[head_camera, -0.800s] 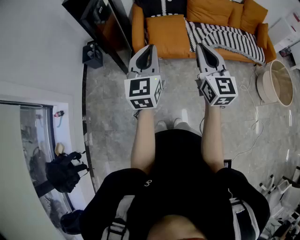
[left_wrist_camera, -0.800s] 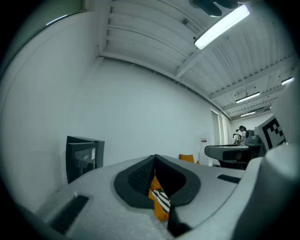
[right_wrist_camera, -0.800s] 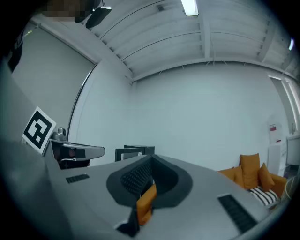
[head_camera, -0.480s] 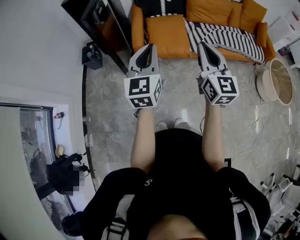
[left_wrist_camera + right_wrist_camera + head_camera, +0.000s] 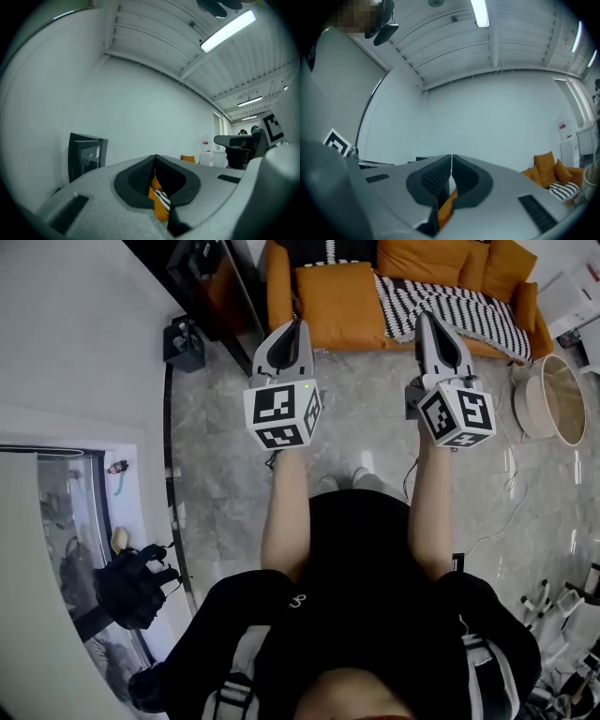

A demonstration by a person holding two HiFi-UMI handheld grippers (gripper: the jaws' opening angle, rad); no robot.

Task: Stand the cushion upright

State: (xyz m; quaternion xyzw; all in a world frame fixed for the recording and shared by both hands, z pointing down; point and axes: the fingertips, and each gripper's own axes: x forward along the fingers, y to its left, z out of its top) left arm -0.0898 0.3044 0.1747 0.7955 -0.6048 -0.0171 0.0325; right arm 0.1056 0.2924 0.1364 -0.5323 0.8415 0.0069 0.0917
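Note:
An orange sofa (image 5: 281,296) stands at the top of the head view. One large orange cushion (image 5: 342,292) lies flat on its left seat, beside a black-and-white striped blanket (image 5: 450,306). More orange cushions (image 5: 431,257) lean upright along the backrest. My left gripper (image 5: 293,324) is held out level, shut and empty, its tip just short of the sofa's front edge below the flat cushion. My right gripper (image 5: 429,317) is also shut and empty, with its tip over the blanket's edge. In the left gripper view, a sliver of orange sofa (image 5: 159,206) shows below the closed jaws.
A dark cabinet (image 5: 202,277) stands left of the sofa, with a small black box (image 5: 183,343) on the floor by it. A round pale basket (image 5: 548,399) sits at the right. A thin cable (image 5: 506,493) runs over the grey stone floor. At the left lies a black bag (image 5: 131,582).
Both grippers have moved forward toward the sofa, the right one also slightly to the right. Both stay shut and empty.

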